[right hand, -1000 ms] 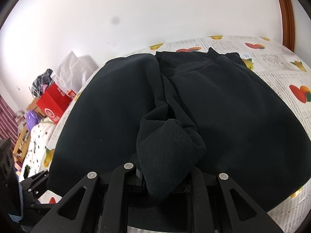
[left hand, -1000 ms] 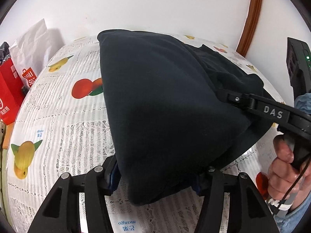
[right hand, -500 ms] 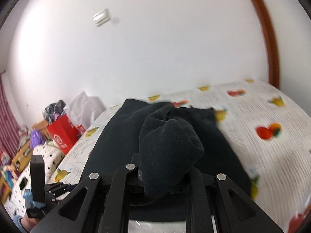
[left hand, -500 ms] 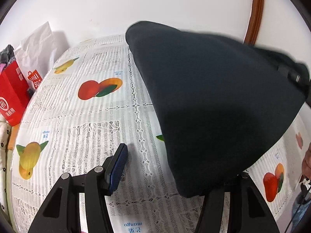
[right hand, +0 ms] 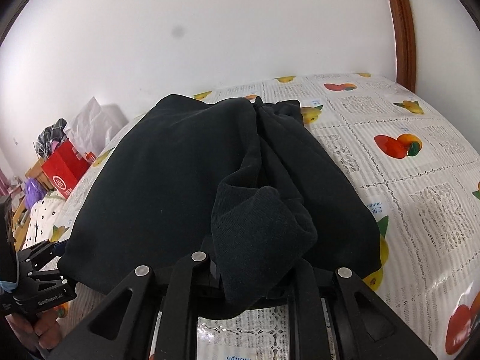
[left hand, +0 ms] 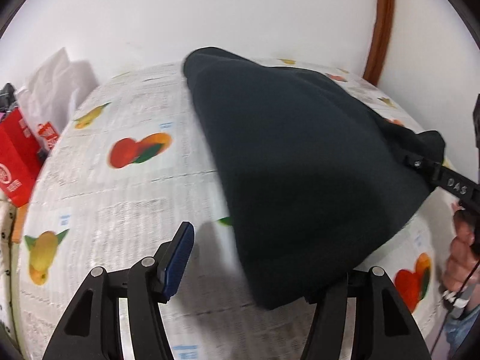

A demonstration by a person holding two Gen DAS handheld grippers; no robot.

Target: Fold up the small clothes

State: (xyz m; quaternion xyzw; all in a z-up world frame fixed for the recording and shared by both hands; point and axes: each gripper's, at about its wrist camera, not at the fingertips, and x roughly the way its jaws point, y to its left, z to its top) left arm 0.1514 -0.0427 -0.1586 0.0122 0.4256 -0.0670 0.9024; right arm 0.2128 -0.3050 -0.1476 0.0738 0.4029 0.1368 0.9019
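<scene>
A black garment [left hand: 300, 165] lies on the fruit-print tablecloth [left hand: 120, 198], folded over itself. My left gripper [left hand: 249, 258] is open; its blue-padded left finger [left hand: 178, 259] is bare and the cloth's near corner drapes over the right finger. It also shows in the right wrist view [right hand: 45, 273], at the garment's left edge. My right gripper [right hand: 255, 273] is shut on a bunched ribbed cuff of the garment [right hand: 258, 228]. The right gripper also shows in the left wrist view [left hand: 450, 180], at the garment's right edge.
A red box [left hand: 15, 162] and a white plastic bag [left hand: 57, 90] stand off the table's far left. A white wall and a brown door frame [left hand: 381, 24] are behind. The tablecloth extends right of the garment [right hand: 420, 180].
My left gripper has opened and let go of the garment's corner. The garment was lifted and has come down again on the cloth, shifted right in the left wrist view.
</scene>
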